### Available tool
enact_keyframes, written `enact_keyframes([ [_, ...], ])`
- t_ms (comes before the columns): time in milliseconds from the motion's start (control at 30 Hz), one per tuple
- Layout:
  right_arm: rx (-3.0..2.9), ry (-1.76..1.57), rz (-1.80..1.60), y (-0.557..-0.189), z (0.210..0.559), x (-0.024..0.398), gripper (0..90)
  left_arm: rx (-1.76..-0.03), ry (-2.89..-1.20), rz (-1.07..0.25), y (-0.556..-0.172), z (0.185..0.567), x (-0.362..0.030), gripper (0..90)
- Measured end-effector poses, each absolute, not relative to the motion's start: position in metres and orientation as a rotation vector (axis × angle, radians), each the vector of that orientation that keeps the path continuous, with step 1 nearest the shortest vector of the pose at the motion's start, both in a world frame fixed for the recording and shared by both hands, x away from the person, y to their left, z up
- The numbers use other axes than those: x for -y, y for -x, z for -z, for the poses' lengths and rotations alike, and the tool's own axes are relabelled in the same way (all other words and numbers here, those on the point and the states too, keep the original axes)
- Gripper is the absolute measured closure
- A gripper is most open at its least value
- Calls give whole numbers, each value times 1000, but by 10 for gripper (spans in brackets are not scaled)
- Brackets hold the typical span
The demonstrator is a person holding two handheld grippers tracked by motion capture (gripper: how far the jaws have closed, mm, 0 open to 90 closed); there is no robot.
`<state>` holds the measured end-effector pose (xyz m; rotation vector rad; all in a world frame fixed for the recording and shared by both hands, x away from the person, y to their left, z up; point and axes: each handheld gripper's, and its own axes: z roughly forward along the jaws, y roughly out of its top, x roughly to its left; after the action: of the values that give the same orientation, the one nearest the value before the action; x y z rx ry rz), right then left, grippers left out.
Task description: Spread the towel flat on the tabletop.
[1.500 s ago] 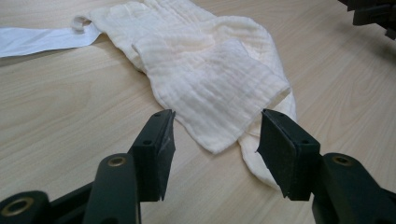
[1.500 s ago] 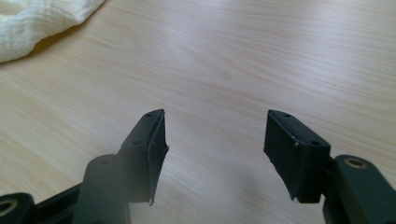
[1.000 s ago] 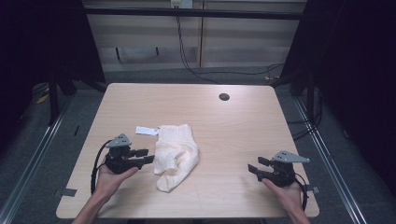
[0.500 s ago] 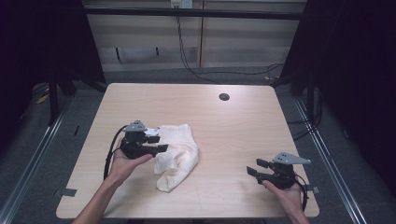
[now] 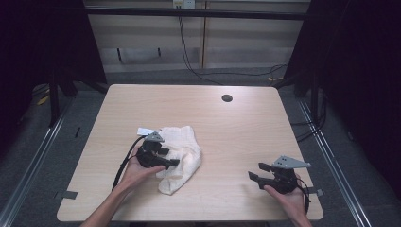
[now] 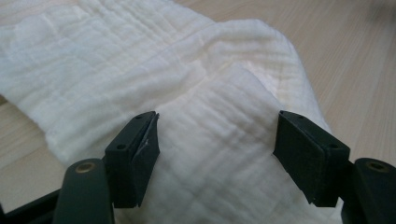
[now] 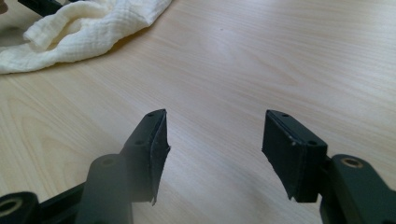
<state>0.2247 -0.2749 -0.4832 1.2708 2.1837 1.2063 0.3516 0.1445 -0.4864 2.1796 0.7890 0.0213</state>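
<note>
A crumpled cream cloth (image 5: 182,156) lies left of centre on the light wooden table (image 5: 236,132). My left gripper (image 5: 171,161) hovers over the cloth's left side, open, with the folded cloth (image 6: 210,121) spread between and below its jaws. At the front right of the table my right gripper (image 5: 254,177) is held open above bare wood. In the right gripper view the open right gripper (image 7: 212,140) has nothing between its jaws, and the cloth (image 7: 84,28) lies far off at the upper left.
A small white label (image 5: 145,131) lies on the table beside the cloth's far left corner. A dark round hole (image 5: 227,98) sits near the far edge. Cables hang behind the table, and metal rails run along both sides on the floor.
My left gripper has moved right and forward from the table's left side onto the cloth. The right gripper has stayed almost where it was.
</note>
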Motion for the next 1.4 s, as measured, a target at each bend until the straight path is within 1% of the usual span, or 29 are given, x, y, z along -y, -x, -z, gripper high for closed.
enact_keyframes([
  [133,-2197,-1265,-1199,-226,484,272,398,-791,-2188,-12,-352,490,-142,287],
  [200,-2206,-1268,-1198,-226,485,271,395,-785,-2201,27,-351,495,-139,291],
  [233,-2217,-1268,-1201,-227,485,272,395,-778,-2195,51,-350,496,-137,308],
  [300,-2231,-1292,-1226,-227,486,272,397,-772,-2211,23,-347,496,-132,336],
  [333,-2231,-1293,-1224,-227,486,272,397,-737,-2226,0,-343,497,-129,389],
  [367,-2231,-1293,-1224,-227,486,272,397,-737,-2226,0,-343,497,-129,418],
  [400,-2229,-1301,-1231,-227,486,273,397,-733,-2233,-43,-338,497,-126,460],
  [467,-2229,-1304,-1222,-227,486,273,396,-705,-2244,-42,-336,497,-125,565],
  [567,-2230,-1306,-1222,-228,487,273,395,-709,-2237,-9,-335,498,-124,680],
  [600,-2231,-1314,-1233,-228,487,273,390,-714,-2225,18,-334,498,-121,707],
  [667,-2236,-1317,-1240,-230,489,272,389,-721,-2218,29,-333,499,-118,746],
  [767,-2244,-1314,-1237,-231,489,269,389,-723,-2219,28,-330,499,-110,764],
  [867,-2248,-1306,-1230,-231,488,267,389,-721,-2208,44,-329,500,-101,765],
  [967,-2252,-1298,-1232,-232,488,263,383,-709,-2197,64,-323,501,-80,761],
  [1000,-2252,-1298,-1232,-232,488,263,383,-709,-2197,64,-323,501,-80,756],
  [1067,-2250,-1295,-1217,-234,488,261,371,-699,-2204,140,-322,500,-72,742],
  [1100,-2255,-1289,-1215,-235,487,258,364,-660,-2233,157,-321,496,-68,690],
  [1133,-2255,-1289,-1215,-235,487,258,364,-660,-2233,157,-321,496,-68,680],
  [1167,-2260,-1274,-1217,-233,484,255,358,-652,-2211,142,-321,490,-70,644],
  [1200,-2260,-1274,-1217,-233,484,255,358,-660,-2192,155,-321,487,-73,644],
  [1233,-2266,-1266,-1223,-233,483,254,359,-655,-2175,160,-322,482,-78,620],
  [1267,-2266,-1252,-1235,-230,479,251,358,-651,-2159,156,-322,476,-85,569],
  [1300,-2266,-1252,-1235,-230,479,251,358,-649,-2137,150,-322,470,-93,569],
  [1367,-2279,-1233,-1252,-229,474,246,358,-664,-2108,113,-322,460,-111,533],
  [1400,-2288,-1213,-1240,-228,471,241,358,-681,-2104,81,-322,457,-121,465],
])
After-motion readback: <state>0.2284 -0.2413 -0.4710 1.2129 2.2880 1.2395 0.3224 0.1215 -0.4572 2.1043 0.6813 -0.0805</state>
